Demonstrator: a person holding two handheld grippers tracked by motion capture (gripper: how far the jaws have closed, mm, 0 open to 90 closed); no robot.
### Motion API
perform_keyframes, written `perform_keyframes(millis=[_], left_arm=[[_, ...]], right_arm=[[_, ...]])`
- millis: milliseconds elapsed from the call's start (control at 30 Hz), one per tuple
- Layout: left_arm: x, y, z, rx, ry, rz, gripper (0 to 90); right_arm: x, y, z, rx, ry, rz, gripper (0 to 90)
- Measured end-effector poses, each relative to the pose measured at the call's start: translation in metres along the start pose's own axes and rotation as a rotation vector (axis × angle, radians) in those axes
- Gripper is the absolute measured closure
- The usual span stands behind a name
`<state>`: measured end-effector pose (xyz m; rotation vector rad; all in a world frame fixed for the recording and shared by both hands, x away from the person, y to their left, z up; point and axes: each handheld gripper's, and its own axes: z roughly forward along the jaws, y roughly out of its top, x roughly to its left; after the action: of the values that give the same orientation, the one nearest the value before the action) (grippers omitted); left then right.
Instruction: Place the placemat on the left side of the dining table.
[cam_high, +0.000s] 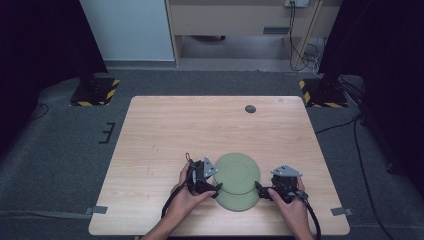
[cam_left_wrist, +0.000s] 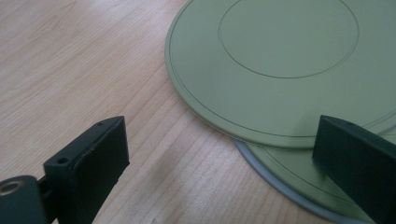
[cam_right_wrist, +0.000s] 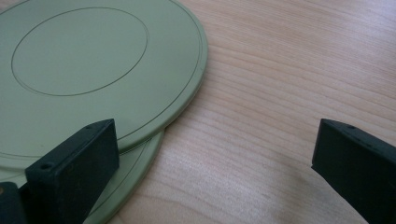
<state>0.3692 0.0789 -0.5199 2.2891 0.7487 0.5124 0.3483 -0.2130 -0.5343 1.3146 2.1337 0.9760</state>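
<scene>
So you've got two pale green plates stacked off-centre near your edge of the tabletop (cam_high: 165, 130), the upper plate (cam_high: 236, 173) slid toward the far side so a crescent of the lower plate (cam_high: 239, 202) pokes out on your side. Your left tool (cam_high: 216, 189) sits at the stack's left rim and your right tool (cam_high: 259, 187) at its right rim, both spread wide and gripping nothing.

In the left gripper view one jaw hovers over bare wood and the other sits over the plates, so the rim is roughly between them, though I can't tell if anything is touching yet. It's the same deal in the right gripper view, where one jaw is over the plate edge and the other is out over the wood.

My guess is you're about to separate or shift the stack. These plates look thin and flat, with a low rim, so there isn't much to bite on. I'd go for the overhanging edge of the upper plate, where there's a gap underneath. Get the lower jaw under that lip, keep the tool nearly level with the wood, then close down gently. If you pinch both rims at once you'll probably drag both plates together. Steadying the lower plate with the other tool should help.
</scene>
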Motion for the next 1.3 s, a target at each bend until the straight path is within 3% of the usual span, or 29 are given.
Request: perform_keyframes(millis=[133, 300, 467, 633, 667, 933, 1000, 1067, 1167, 1300], left_arm=[[0.0, 0.0, 0.0, -0.001, 0.002, -0.005, 3.3], [0.0, 0.0, 0.0, -0.003, 0.013, 0.0, 3.4], [0.003, 0.0, -0.001, -0.016, -0.007, -0.011, 5.4], [0.01, 0.004, -0.01, -0.067, -0.041, -0.043, 4.4], [0.013, 0.006, -0.012, -0.073, -0.07, -0.054, 2.9], [0.028, 0.027, -0.005, -0.08, -0.141, -0.14, 3.5], [0.033, 0.037, 0.003, -0.067, -0.164, -0.169, 3.8], [0.033, 0.04, 0.011, -0.056, -0.157, -0.176, 5.0], [0.032, 0.039, 0.017, -0.042, -0.16, -0.176, 6.9], [0.026, 0.037, 0.023, -0.006, -0.167, -0.145, 7.8]], right_arm=[[0.002, -0.001, -0.003, -0.002, -0.003, -0.014, 4.8], [0.006, 0.0, -0.003, -0.003, -0.001, -0.022, 2.6], [0.004, 0.0, -0.001, -0.002, 0.004, -0.018, 2.9], [0.005, -0.002, -0.004, -0.005, 0.002, -0.028, 4.3], [0.004, -0.002, -0.005, -0.003, 0.006, -0.028, 4.3], [0.004, -0.003, -0.004, -0.008, 0.008, -0.03, 3.8], [0.004, -0.003, -0.004, -0.01, 0.008, -0.029, 3.3], [0.004, -0.003, -0.003, -0.014, 0.008, -0.031, 3.1], [0.004, -0.003, -0.003, -0.016, 0.009, -0.033, 3.0], [0.004, -0.003, -0.003, -0.017, 0.007, -0.031, 2.1]])
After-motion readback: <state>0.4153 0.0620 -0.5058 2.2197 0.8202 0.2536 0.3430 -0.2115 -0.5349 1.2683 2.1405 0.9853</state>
